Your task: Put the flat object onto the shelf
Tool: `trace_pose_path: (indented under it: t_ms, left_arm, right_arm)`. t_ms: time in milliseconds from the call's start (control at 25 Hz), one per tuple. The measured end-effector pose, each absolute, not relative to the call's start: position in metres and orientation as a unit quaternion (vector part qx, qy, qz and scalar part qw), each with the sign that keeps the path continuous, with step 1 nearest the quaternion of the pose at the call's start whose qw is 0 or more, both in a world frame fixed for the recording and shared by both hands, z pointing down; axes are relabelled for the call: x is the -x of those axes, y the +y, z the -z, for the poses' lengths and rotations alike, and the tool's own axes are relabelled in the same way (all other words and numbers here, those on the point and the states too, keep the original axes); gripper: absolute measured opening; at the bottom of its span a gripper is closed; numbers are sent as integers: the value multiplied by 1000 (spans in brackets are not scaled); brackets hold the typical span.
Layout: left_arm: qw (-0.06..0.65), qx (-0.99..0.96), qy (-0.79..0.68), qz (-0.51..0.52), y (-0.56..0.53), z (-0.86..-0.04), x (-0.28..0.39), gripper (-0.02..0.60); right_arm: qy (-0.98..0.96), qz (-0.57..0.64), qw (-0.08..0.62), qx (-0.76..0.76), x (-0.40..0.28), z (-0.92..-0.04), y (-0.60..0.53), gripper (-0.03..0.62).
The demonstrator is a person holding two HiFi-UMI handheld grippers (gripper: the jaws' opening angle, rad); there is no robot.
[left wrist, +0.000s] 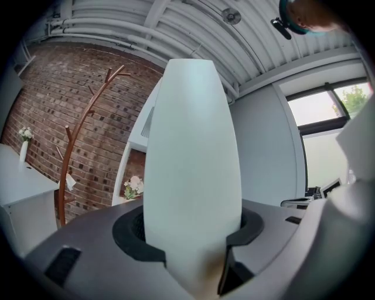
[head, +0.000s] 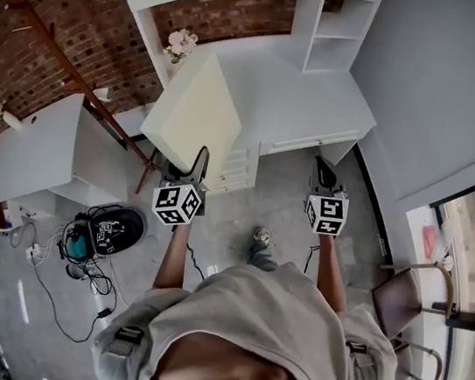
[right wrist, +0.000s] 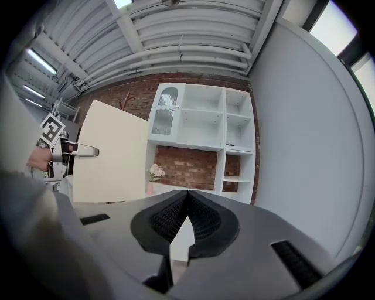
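Observation:
A large flat cream board (head: 198,112) stands on edge in front of me, held at its near edge by my left gripper (head: 199,163). In the left gripper view the board (left wrist: 192,164) rises between the pads (left wrist: 136,234) and fills the middle, with the left gripper (left wrist: 192,237) shut on it. My right gripper (head: 321,168) is level beside it, shut with nothing in it; its pads (right wrist: 202,220) meet. The white shelf unit (right wrist: 202,126) with open compartments stands ahead against the brick wall, seen also in the head view (head: 336,31). The right gripper view shows the board (right wrist: 111,152) at its left.
A white counter with drawers (head: 299,105) sits below the shelf, a vase of flowers (head: 181,44) on it. A wooden coat stand (left wrist: 82,135) is at the left, by a white table (head: 35,150). Cables and a black device (head: 103,231) lie on the floor; a chair (head: 403,298) is at the right.

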State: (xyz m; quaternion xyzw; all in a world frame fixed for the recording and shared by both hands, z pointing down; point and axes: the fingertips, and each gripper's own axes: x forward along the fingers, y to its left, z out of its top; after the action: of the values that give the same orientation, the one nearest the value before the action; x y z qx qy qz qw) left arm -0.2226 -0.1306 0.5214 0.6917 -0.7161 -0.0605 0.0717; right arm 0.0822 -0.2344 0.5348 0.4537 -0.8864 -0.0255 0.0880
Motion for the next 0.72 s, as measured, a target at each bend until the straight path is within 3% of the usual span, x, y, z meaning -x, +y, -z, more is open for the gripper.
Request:
trace_pose_path:
  t_ms: [720]
  left_arm:
    - [30, -694, -719, 36, -314, -493, 218, 264]
  right_arm:
    - [-887, 11, 79, -456, -92, -542, -412, 26]
